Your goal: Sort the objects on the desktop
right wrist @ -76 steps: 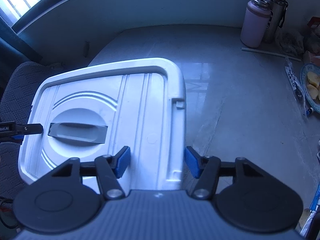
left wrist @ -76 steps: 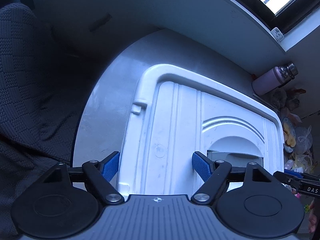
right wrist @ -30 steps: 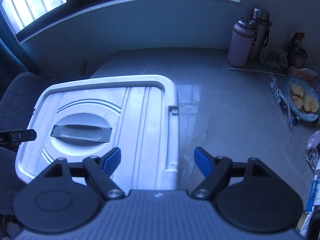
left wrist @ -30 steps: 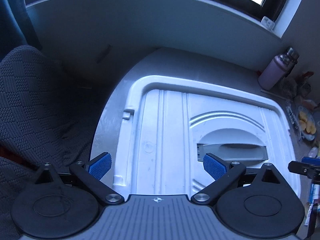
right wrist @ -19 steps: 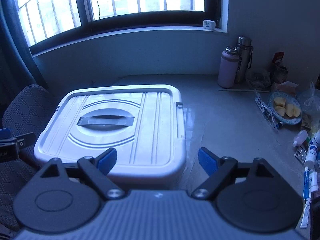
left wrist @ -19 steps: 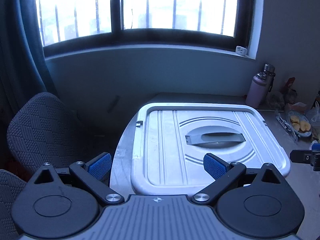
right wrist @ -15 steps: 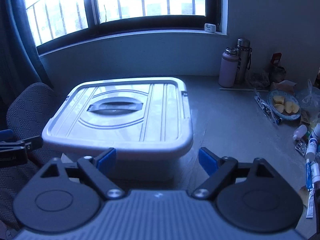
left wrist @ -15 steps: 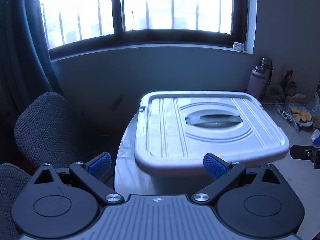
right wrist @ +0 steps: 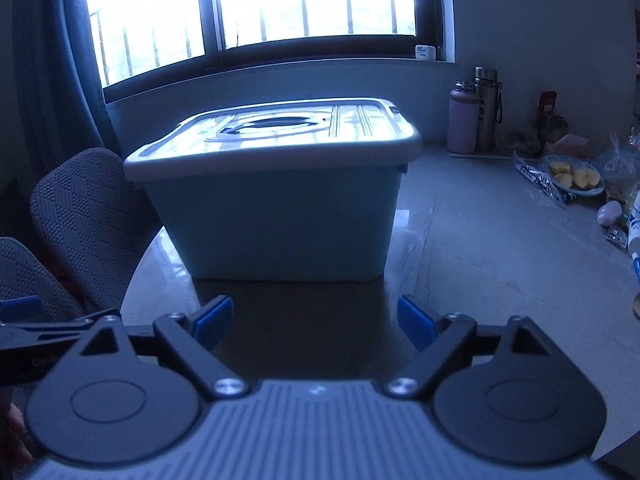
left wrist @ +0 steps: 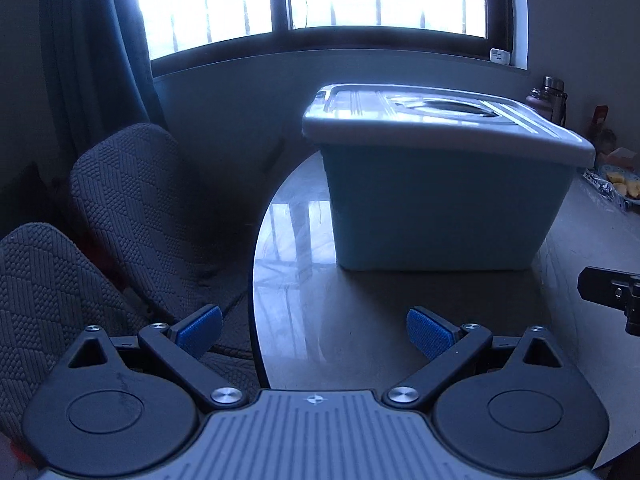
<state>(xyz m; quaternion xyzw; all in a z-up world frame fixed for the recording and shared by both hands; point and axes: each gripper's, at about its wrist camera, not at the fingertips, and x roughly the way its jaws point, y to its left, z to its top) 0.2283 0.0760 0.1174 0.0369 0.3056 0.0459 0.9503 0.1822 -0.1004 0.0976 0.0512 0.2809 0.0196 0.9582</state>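
A light blue storage box (left wrist: pixel 432 208) with a white lid (left wrist: pixel 440 120) shut on top stands on the grey table (left wrist: pixel 360 320); it also shows in the right wrist view (right wrist: pixel 280 220), lid (right wrist: pixel 280 132) with a recessed handle. My left gripper (left wrist: pixel 314 332) is open and empty, low over the table's near edge, short of the box. My right gripper (right wrist: pixel 316 322) is open and empty, also in front of the box. The right gripper's side shows at the right of the left wrist view (left wrist: pixel 612 292).
Two grey chairs (left wrist: pixel 132 208) stand left of the table. At the far right are a pink bottle (right wrist: pixel 463 118), a steel flask (right wrist: pixel 486 104), a plate of fruit slices (right wrist: pixel 572 176), wrappers and small tubes (right wrist: pixel 634 232). A window (right wrist: pixel 240 8) is behind.
Both grippers have pulled back and dropped from above the lid to table height in front of the box. Both opened wider earlier and stay open.
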